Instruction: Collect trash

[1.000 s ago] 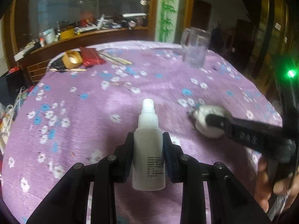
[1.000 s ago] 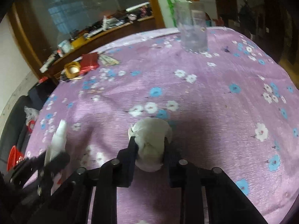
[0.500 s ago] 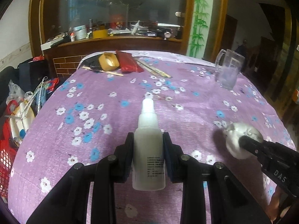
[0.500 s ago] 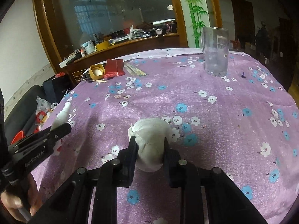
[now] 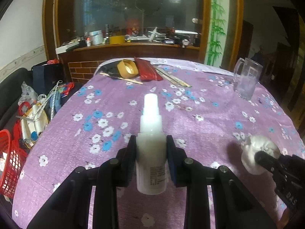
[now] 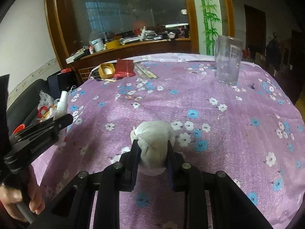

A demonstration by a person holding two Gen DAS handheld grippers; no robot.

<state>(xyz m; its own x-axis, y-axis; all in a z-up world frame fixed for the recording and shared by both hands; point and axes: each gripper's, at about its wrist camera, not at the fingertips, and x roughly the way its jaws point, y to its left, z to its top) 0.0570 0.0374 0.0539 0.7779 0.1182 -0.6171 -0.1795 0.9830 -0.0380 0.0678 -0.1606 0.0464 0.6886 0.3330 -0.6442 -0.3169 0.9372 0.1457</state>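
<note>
Above the table's (image 5: pixel 200 133) left edge, the left gripper (image 5: pixel 151 152) grasps a white spray bottle (image 5: pixel 150 143) upright, clear of the purple flowered cloth. Further right, over the near middle, the right gripper (image 6: pixel 152 152) clamps a crumpled white tissue wad (image 6: pixel 154 137). A glass mug (image 6: pixel 227 61) stands near the far right edge.

**Bottle and wad both held off the table**

The bottle (image 5: pixel 151 156) is small, white and translucent, with a narrow spray cap and a printed label low on its body. It stands upright, clamped at the shoulders between two black pads, its base hanging clear above the purple flowered cloth. The wad (image 6: pixel 154 145) is a crumpled ball of white tissue, twisted to a knot at its upper left, pinched on both sides and likewise lifted above the cloth, off to the bottle's right
</note>
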